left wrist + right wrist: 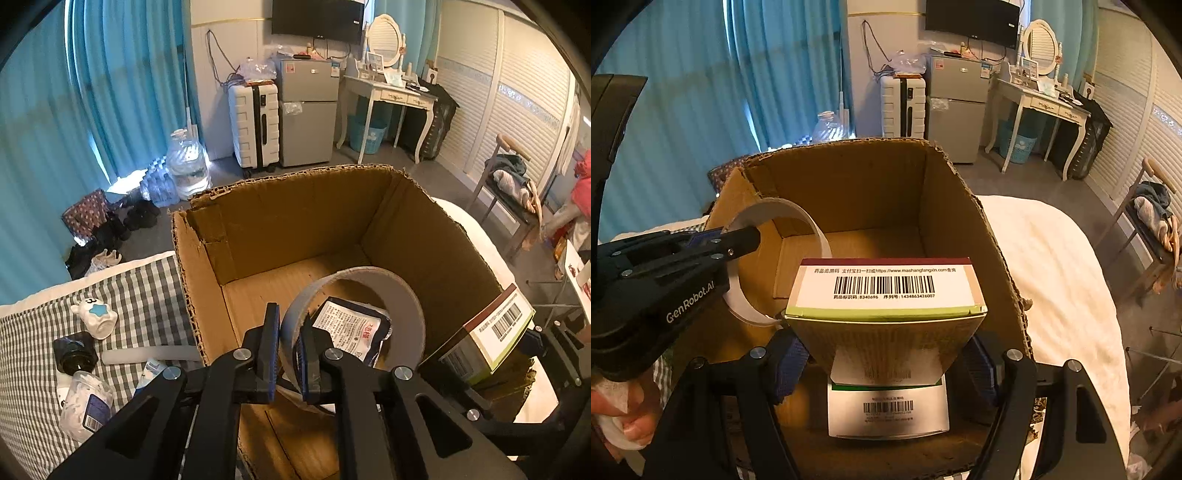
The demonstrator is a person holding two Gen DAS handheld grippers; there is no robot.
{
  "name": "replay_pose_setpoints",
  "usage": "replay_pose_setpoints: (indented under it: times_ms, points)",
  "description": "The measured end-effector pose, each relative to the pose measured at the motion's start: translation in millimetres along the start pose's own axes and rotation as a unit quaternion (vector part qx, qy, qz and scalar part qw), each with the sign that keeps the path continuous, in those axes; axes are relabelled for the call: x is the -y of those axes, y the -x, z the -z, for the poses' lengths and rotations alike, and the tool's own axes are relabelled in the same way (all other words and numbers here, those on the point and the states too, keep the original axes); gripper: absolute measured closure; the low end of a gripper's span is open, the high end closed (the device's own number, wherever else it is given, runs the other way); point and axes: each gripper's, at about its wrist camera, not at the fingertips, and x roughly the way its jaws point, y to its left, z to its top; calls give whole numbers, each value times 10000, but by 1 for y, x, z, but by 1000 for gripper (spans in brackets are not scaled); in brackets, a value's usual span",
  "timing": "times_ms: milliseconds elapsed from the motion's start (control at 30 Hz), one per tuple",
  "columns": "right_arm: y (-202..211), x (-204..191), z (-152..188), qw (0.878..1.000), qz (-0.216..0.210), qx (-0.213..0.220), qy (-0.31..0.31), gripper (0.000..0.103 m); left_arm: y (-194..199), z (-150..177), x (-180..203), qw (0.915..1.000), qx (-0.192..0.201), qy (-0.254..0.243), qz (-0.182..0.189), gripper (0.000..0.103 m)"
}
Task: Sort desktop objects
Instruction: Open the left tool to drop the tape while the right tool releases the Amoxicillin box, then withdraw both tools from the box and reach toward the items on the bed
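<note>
Left gripper (286, 350) clamps the grey tape roll's (369, 284) wall, right gripper (886, 354) grasps the barcoded medicine carton (886, 291), both directly above the open brown cardboard box (295, 206) on the bed.

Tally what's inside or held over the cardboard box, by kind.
Tape roll, held by left gripper: 1
Medicine boxes, held by right gripper, lying below: 2
Printed pouch: 1
Total: 4
</note>
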Motion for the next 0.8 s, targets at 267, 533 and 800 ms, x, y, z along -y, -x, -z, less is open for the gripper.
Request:
replay_pose_setpoints:
  times_ms: [267, 533, 800]
  points:
    - [9, -8, -3, 10000, 5, 37, -66, 26, 17, -4, -5, 9999, 105, 72, -36, 69]
    - [41, -22, -11, 9991, 96, 414, 60, 14, 53, -11, -11, 9989, 444, 170, -13, 39]
    - [75, -27, -16, 9979, 88, 641, 29, 14, 97, -15, -16, 9968, 764, 230, -32, 36]
